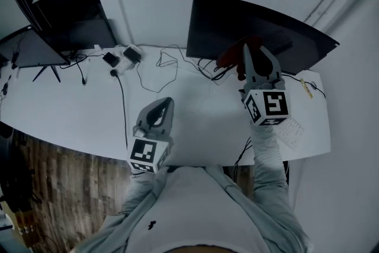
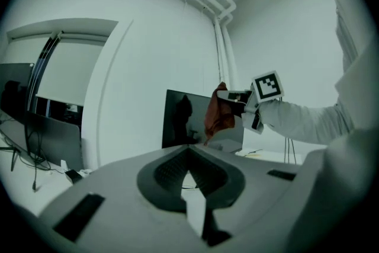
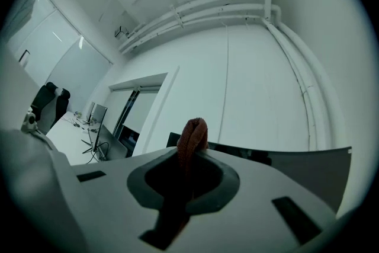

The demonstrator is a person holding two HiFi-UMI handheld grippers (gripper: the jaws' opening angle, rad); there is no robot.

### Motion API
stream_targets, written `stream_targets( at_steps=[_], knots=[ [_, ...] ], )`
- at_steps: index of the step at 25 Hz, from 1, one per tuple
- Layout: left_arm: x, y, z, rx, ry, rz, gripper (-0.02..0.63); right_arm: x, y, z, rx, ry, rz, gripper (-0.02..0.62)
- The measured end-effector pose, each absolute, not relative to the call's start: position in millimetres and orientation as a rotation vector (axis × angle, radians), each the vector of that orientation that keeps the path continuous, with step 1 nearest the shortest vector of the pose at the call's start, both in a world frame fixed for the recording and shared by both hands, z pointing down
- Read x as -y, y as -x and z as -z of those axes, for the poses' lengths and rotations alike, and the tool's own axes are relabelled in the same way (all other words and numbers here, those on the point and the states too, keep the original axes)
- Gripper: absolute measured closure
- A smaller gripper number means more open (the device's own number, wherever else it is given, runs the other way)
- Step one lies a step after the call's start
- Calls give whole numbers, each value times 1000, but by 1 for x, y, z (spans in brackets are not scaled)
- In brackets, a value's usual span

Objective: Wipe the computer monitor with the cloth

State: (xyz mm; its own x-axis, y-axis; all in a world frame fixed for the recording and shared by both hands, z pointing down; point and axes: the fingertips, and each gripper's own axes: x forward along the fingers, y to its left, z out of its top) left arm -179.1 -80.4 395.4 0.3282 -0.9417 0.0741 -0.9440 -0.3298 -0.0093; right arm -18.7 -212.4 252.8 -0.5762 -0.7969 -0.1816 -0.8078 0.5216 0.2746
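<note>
The left gripper (image 1: 161, 106) was held low over the desk (image 1: 71, 112), its jaws brought together on nothing. Further right, the red cloth (image 1: 230, 57) was pinched in the closed right gripper (image 1: 247, 51), right at the monitor (image 1: 278, 32). If pressed too hard, the screen could be tipped backward or the cloth dragged loose.

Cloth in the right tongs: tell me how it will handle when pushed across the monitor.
Probably floppy: the cloth hangs folded from the right tongs. Likely light, since one pinch holds it. It may bunch against the monitor.
</note>
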Motion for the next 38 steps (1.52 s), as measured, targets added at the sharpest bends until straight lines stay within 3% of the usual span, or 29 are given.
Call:
stream_targets(
  at_steps=[17, 38],
  knots=[
    [90, 98, -409, 1589, -2625, -120, 586, 130, -90, -372, -2743, 1636, -128, 560],
    [93, 116, -434, 1594, -2591, -147, 586, 106, -87, -435, -2786, 1721, -106, 560]
  ],
)
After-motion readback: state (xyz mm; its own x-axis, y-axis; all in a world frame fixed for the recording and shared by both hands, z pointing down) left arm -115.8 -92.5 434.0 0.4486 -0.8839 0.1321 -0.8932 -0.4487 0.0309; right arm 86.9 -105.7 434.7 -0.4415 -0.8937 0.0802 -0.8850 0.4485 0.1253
